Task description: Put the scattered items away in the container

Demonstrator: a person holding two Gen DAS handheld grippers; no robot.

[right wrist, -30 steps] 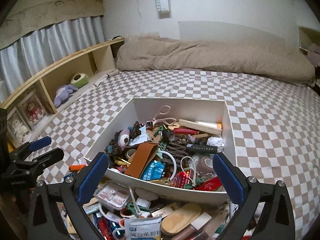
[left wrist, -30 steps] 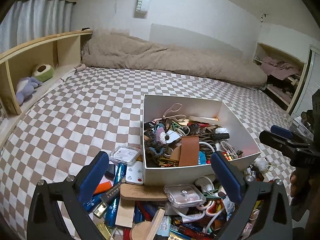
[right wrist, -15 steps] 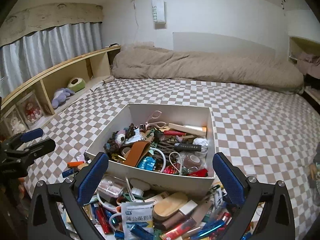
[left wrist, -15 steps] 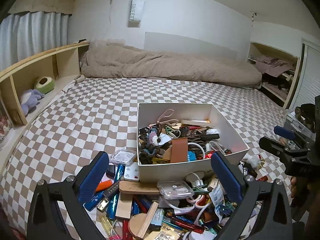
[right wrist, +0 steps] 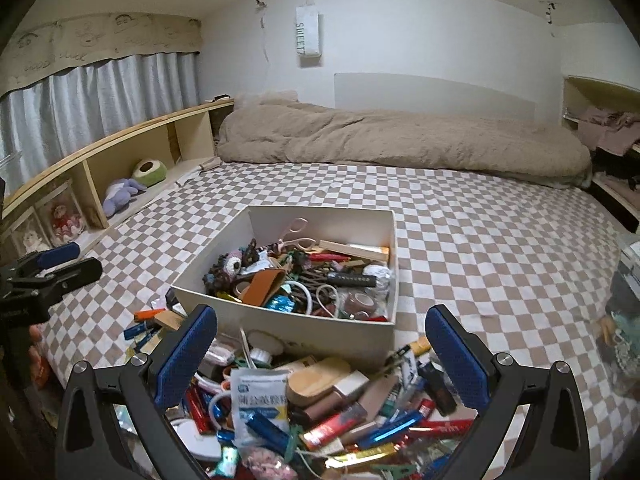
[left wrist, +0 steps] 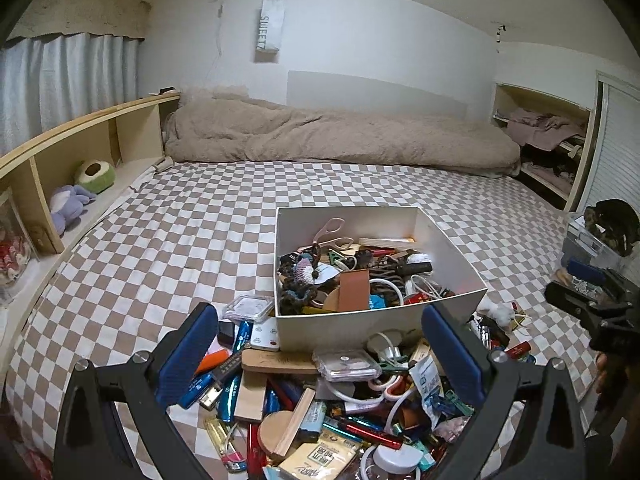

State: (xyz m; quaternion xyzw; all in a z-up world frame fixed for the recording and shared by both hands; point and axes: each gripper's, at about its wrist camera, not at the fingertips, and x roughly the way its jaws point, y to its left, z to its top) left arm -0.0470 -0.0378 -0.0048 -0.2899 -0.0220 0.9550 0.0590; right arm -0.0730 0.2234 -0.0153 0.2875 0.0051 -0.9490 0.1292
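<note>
A white box (left wrist: 452,240) (right wrist: 384,332) stands on the checkered bed, half full of small items such as scissors, cords and a brown strap (left wrist: 354,290). A pile of scattered items (left wrist: 320,408) (right wrist: 320,400) lies on the bed in front of the box: packets, pens, wooden pieces, clear cases. My left gripper (left wrist: 320,344) is open and empty, above the pile. My right gripper (right wrist: 322,344) is open and empty, above the pile. Each gripper also shows from the side in the other view, the right one (left wrist: 580,292) and the left one (right wrist: 52,268).
A beige duvet (left wrist: 340,140) lies across the far end of the bed. A wooden shelf (left wrist: 80,152) with soft toys runs along the left. A clear bin with dark things (left wrist: 600,236) stands at the right, beyond the bed edge.
Both grippers have pulled back and up from the box. More of the pile in front of the box now shows. Both stay open and empty.
</note>
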